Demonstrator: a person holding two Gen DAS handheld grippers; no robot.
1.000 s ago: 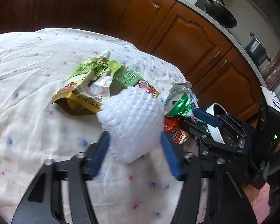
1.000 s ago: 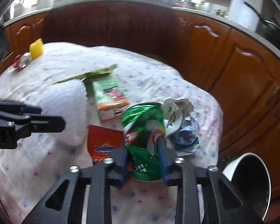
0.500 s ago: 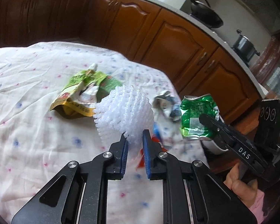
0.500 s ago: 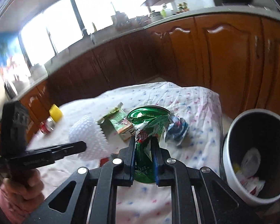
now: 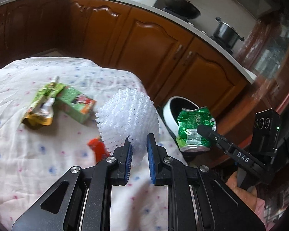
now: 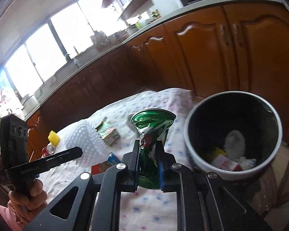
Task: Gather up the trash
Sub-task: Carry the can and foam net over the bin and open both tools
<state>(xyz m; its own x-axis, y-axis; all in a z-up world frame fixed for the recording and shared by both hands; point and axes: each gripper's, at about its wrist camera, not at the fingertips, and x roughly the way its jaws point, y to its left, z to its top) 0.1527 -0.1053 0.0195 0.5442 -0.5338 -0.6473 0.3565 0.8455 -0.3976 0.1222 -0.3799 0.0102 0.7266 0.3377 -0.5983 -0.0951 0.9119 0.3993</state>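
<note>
Both claws hold trash above the cloth-covered table, beside the bin.

The left gripper [image 5: 138,144] is clamped on the lower edge of a white foam net [image 5: 128,118], its blue pads [image 5: 128,158] pinching the mesh and holding it clear of the tablecloth [image 5: 28,154]. The right gripper [image 6: 148,154] is clamped on a crushed green can [image 6: 152,127], held upright just beside the open bin [image 6: 190,150], which has wrappers and paper at its bottom. On the cloth lie a green-and-yellow pouch [image 5: 42,105], touching a small green carton [image 5: 75,105], and near the left claw a red wrapper [image 5: 98,148], blurred, so its print cannot be read. At the far end of the table sits something yellow [image 6: 54,138], perhaps a cap.
</note>
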